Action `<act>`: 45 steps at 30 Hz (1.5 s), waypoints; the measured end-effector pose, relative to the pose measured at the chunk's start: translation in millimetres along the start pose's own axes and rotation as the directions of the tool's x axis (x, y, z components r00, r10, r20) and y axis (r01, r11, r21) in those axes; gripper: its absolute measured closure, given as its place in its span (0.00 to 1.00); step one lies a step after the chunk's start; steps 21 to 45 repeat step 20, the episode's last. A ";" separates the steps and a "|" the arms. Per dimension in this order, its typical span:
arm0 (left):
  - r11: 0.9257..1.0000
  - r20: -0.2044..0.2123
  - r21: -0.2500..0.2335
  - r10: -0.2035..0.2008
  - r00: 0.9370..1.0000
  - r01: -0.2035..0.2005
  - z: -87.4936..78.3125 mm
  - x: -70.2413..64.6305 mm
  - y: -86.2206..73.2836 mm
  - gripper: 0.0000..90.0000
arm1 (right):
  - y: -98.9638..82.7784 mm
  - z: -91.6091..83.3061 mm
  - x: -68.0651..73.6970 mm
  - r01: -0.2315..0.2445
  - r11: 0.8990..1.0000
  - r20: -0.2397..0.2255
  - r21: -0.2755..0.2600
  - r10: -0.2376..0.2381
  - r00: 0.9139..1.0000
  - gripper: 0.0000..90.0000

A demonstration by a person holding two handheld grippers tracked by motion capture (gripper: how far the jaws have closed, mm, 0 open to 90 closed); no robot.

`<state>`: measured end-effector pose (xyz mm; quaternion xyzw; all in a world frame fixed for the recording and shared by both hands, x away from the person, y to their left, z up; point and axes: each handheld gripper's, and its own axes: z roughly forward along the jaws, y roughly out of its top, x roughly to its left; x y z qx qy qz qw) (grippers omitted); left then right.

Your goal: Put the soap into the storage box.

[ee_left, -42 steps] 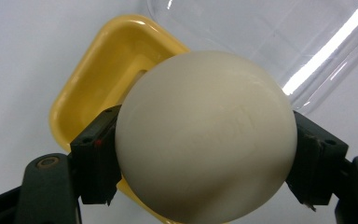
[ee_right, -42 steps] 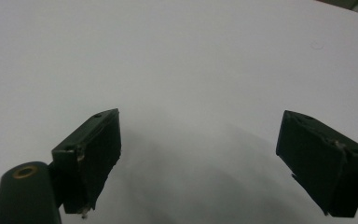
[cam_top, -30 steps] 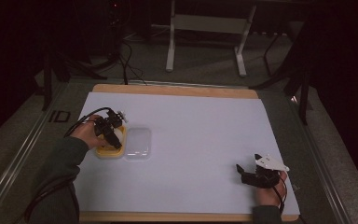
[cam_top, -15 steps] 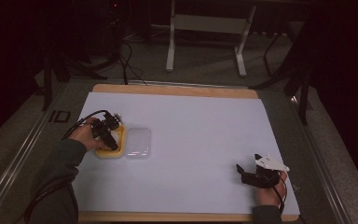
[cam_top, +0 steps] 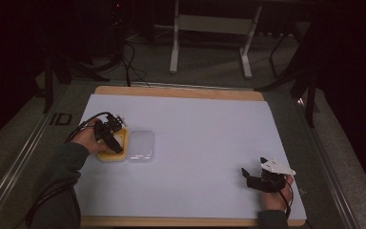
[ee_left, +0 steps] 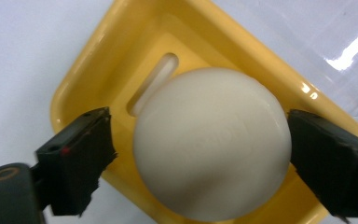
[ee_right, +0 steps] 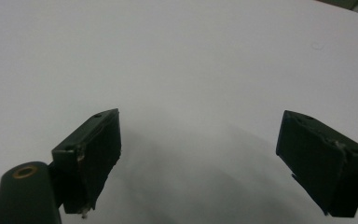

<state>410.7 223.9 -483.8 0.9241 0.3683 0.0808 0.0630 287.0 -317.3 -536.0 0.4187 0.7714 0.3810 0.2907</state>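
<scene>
White soap bar point(ee_left: 211, 144) sits between my left gripper point(ee_left: 198, 161) jaws, lying in the yellow soap dish point(ee_left: 88, 70). Jaws are spread, a gap on each side of the bar, not gripping yet. Clear lid point(cam_top: 140, 146) lies just beside the dish, on the far side from my hand. I read this as the pre-grasp step on the soap. Next move, as I judge it: close evenly on the bar's widest part; it looks smooth and rounded, so it may squirt out. Right gripper point(cam_top: 256, 179) is parked well apart on the white mat point(ee_right: 191, 56), jaws wide, holding nothing.
</scene>
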 end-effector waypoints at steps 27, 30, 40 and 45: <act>0.948 0.002 -0.315 0.055 0.998 -0.051 -54.2 -30.3 -19.2 0.21 | 0.2 0.5 -0.9 -0.013 1.000 -0.001 0.007 0.013 1.000 0.15; 0.948 0.002 -0.315 0.055 0.998 -0.051 -54.2 -30.3 -19.2 0.21 | 0.2 0.5 -0.9 -0.013 1.000 -0.001 0.007 0.013 1.000 0.15; 0.948 0.002 -0.315 0.055 0.998 -0.051 -54.2 -30.3 -19.2 0.21 | 0.2 0.5 -0.9 -0.013 1.000 -0.001 0.007 0.013 1.000 0.15; 0.948 0.002 -0.315 0.055 0.998 -0.051 -54.2 -30.3 -19.2 0.21 | 0.2 0.5 -0.9 -0.013 1.000 -0.001 0.007 0.013 1.000 0.15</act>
